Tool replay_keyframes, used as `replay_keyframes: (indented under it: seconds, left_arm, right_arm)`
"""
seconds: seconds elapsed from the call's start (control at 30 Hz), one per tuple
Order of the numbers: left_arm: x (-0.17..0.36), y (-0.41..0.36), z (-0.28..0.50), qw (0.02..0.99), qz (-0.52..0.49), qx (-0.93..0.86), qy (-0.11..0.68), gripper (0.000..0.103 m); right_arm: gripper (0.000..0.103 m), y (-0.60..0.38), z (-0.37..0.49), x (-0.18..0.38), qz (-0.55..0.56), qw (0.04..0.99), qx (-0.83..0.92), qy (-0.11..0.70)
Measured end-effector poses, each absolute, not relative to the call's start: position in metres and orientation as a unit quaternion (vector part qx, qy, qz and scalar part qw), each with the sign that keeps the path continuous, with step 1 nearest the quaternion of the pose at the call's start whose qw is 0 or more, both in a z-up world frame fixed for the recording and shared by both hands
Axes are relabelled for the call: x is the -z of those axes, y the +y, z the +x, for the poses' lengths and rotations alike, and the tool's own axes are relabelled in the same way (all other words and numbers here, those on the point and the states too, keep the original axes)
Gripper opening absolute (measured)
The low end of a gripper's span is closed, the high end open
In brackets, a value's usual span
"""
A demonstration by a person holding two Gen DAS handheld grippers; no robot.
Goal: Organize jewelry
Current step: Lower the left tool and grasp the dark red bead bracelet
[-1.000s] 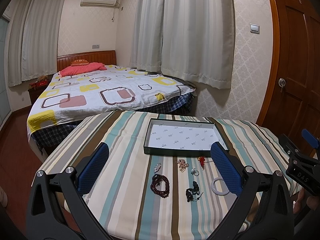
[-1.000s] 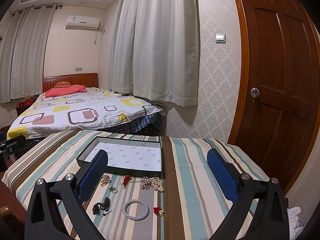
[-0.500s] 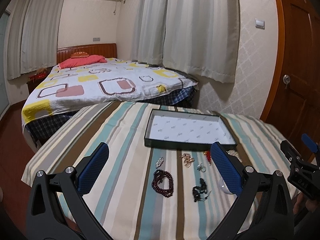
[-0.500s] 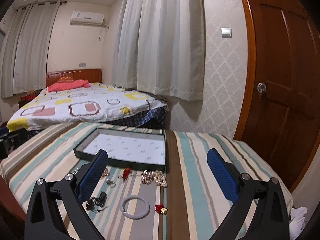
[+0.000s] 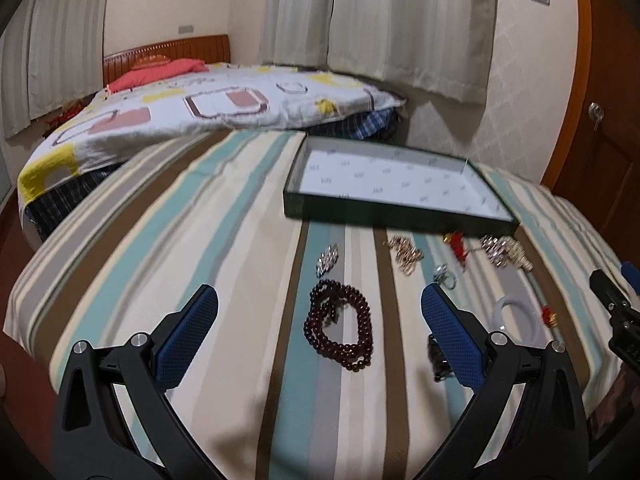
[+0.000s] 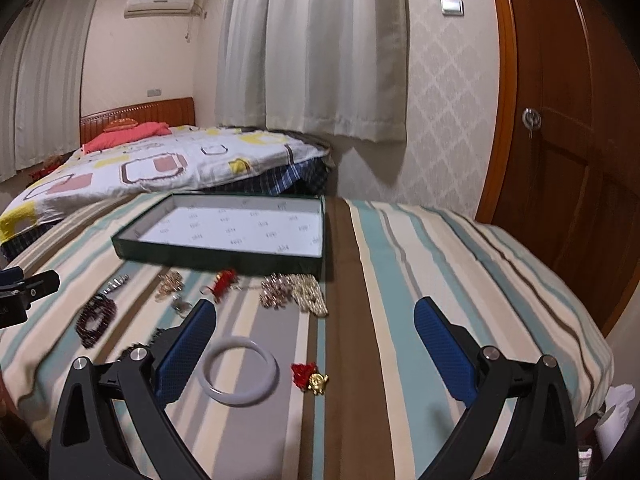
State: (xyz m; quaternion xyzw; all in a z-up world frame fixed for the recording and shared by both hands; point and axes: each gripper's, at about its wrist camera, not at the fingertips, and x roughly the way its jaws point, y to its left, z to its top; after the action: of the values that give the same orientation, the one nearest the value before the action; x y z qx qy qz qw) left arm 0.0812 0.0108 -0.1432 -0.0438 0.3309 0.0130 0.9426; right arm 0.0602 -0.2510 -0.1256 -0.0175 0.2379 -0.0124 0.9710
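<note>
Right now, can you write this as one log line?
left hand-held gripper: open over bead bracelet | right hand-held gripper: open, empty | tray: empty | jewelry on tablecloth

- The dark tangled piece (image 5: 438, 360) hides mostly behind the blue pad of the left tongs (image 5: 319, 320), so what it is cannot be told.
- The white ring (image 5: 516, 318) is partly hidden by that same arm.
- The right tongs (image 5: 618, 312) are cut off by the picture's edge in the left view.
- The tray (image 5: 396, 216) looks blurry, and its little printed marks are too small to read.
- The small silver piece (image 6: 180, 303) is fuzzy.
- The near edge of the bench (image 6: 400, 440) is hidden under the right tongs' (image 6: 314, 338) arms.
</note>
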Motion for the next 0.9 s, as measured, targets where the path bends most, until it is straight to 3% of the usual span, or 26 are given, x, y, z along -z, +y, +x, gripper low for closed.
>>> replay_keyframes:
  seconds: [0.43,0.63,0.67,0.7,0.77,0.9]
  left_arm:
    - [0.189,0.000,0.116,0.925,-0.018,-0.020,0.379,0.099]
    - [0.201,0.003,0.123,0.917,-0.028,-0.020,0.398,0.088]
    - [0.202,0.004,0.124,0.915,-0.032,-0.023,0.401,0.086]
    - [0.203,0.006,0.124,0.916,-0.034,-0.023,0.400,0.086]
    - [0.202,0.006,0.123,0.916,-0.036,-0.024,0.399,0.086]
    - [0.202,0.006,0.123,0.916,-0.036,-0.026,0.399,0.085]
  right_arm:
    - [0.096,-0.267,0.080,0.166,-0.002,0.958,0.025,0.286]
    - [0.093,-0.266,0.086,0.175,0.002,0.954,0.014,0.300]
    - [0.088,-0.265,0.086,0.176,0.001,0.953,0.011,0.303]
    - [0.076,-0.264,0.087,0.178,-0.001,0.951,0.007,0.308]
    - [0.062,-0.263,0.090,0.182,0.000,0.948,0.001,0.320]
    - [0.052,-0.264,0.090,0.186,0.007,0.944,-0.004,0.329]
